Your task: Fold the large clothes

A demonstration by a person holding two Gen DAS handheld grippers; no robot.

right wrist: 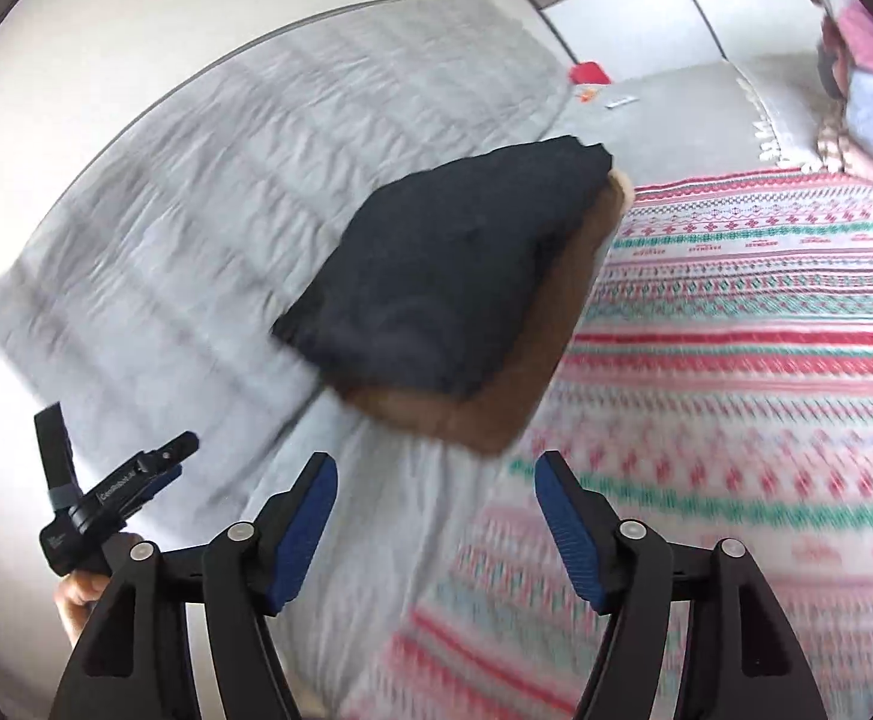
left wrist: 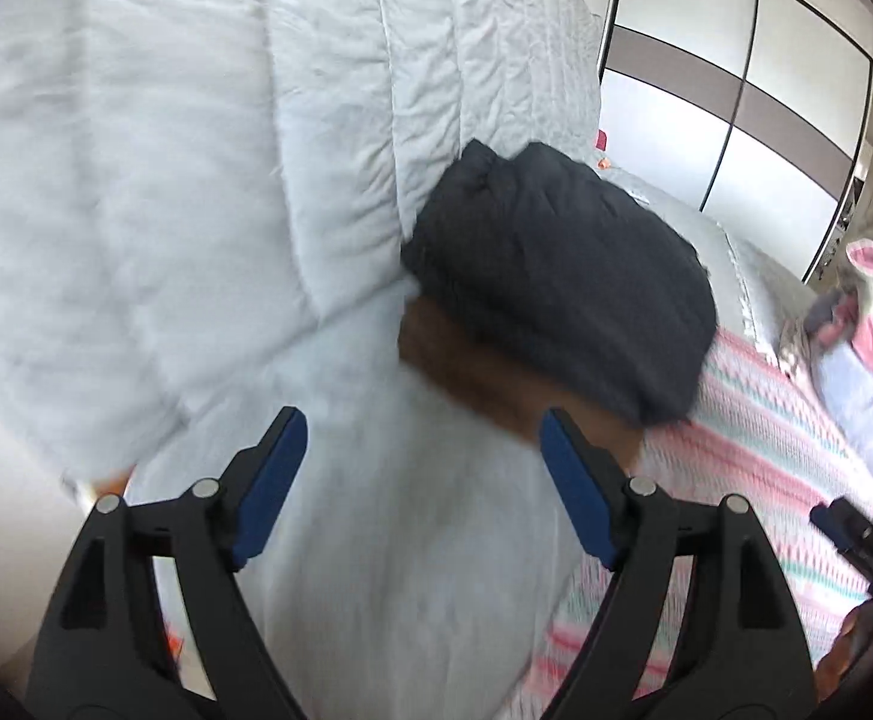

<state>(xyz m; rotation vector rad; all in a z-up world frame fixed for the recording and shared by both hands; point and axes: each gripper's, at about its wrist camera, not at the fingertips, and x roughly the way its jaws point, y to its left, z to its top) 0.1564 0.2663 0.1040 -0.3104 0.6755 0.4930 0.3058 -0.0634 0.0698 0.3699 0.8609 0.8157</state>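
Observation:
A folded dark navy garment [left wrist: 562,276] lies on top of a folded brown one [left wrist: 472,372] on the bed. Together they form a small stack where the grey quilt meets a patterned cloth. My left gripper [left wrist: 424,438] hovers just short of the stack, open, with nothing between its blue pads. In the right wrist view the same stack [right wrist: 454,276] sits ahead of my right gripper [right wrist: 436,474], which is also open and holds nothing. A pink, red and green patterned cloth [right wrist: 736,330] is spread flat to the right of the stack.
A grey quilt [left wrist: 166,180] covers the left of the bed. White wardrobe doors [left wrist: 736,60] stand behind. A heap of pink and pale clothes [left wrist: 868,324] lies far right. A small red item [right wrist: 589,72] rests beyond the stack. A hand [right wrist: 76,594] shows low on the left.

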